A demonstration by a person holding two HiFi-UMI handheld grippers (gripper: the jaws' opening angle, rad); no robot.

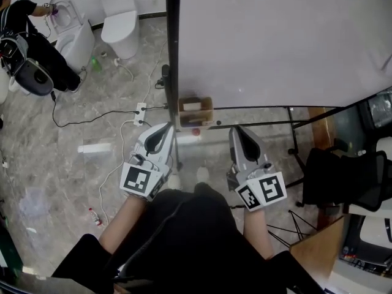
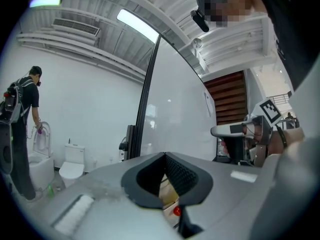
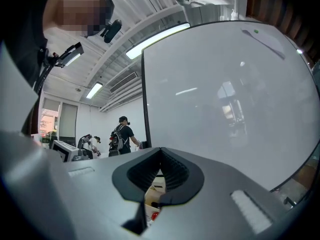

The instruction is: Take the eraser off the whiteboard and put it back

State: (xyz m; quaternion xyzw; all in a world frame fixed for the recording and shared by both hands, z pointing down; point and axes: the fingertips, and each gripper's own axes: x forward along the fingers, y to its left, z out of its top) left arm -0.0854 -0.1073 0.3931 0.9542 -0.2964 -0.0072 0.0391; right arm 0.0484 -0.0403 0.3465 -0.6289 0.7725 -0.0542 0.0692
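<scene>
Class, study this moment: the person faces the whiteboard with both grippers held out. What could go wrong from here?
1. The left gripper and right gripper both have jaws together, nothing between them; reaching the whiteboard like that could knock a thing off it rather than grip it.
2. A cardboard box and the stand's bars lie at the board's foot: stepping closer risks a trip.
3. Cables trail over the floor at left.

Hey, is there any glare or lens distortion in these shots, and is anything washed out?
Head view: even light, whiteboard nearly glare-free. Left gripper view: strong fisheye bending, dark rounded corners, ceiling light strip blown out. Right gripper view: same bending, pale reflections on the whiteboard.
</scene>
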